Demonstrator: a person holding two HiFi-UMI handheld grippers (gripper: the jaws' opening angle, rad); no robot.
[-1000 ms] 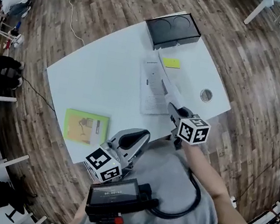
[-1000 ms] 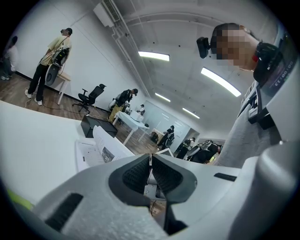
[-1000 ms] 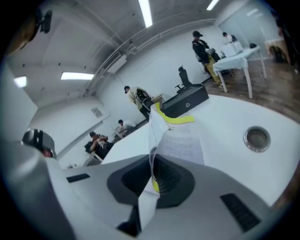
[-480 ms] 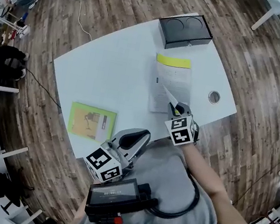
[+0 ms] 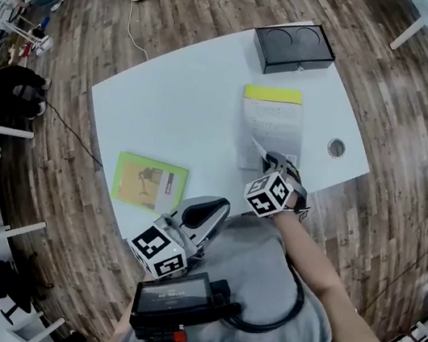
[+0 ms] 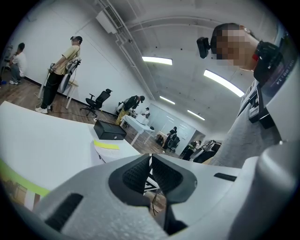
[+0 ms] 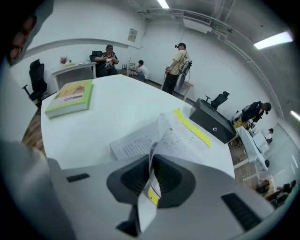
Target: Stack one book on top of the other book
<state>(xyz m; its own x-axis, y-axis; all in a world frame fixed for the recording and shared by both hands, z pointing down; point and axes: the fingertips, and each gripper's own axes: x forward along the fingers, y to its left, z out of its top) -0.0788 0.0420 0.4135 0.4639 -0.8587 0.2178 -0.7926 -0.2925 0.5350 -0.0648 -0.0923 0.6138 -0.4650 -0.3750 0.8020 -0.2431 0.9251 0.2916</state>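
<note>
The right hand-held gripper [image 7: 151, 183] is clenched on a lifted leaf of the white paper book with a yellow band [image 7: 187, 133], the leaf being pinched between the pads. This book [image 5: 272, 123] is seen lying on the right part of the white counter [image 5: 175, 110], its near edge met by the gripper [image 5: 268, 161]. A black rectangular box [image 5: 293, 47] is set just beyond it. The green-covered rectangular book [image 5: 149, 183] is laid flat well apart, at the counter's left. The left hand-held gripper [image 6: 150, 176] is held clenched with nothing between its jaws, off the counter's near edge.
</note>
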